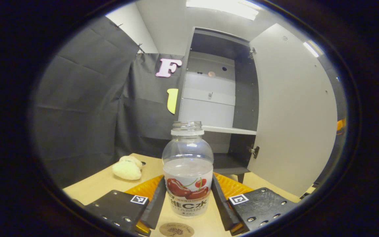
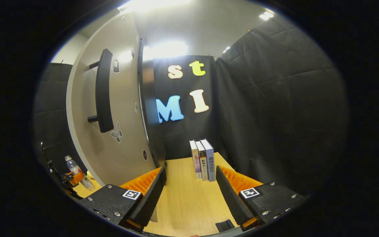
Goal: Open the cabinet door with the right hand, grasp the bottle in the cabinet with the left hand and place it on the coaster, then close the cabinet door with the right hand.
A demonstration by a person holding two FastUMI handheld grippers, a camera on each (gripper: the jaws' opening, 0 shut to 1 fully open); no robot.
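- Left tongs (image 1: 189, 204) clamped on bottle (image 1: 188, 171), lower centre, above coaster (image 1: 176, 229) at bottom edge.
- Right tongs (image 2: 189, 194) apart, empty; door (image 2: 110, 108) open at left.
- Advice: lower bottle upright, centred over coaster, before releasing.

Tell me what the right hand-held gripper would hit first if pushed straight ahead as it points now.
Probably the row of upright books on the table. The right hand-held gripper is open and empty; the open cabinet door stands left of that line. Depth is uncertain.
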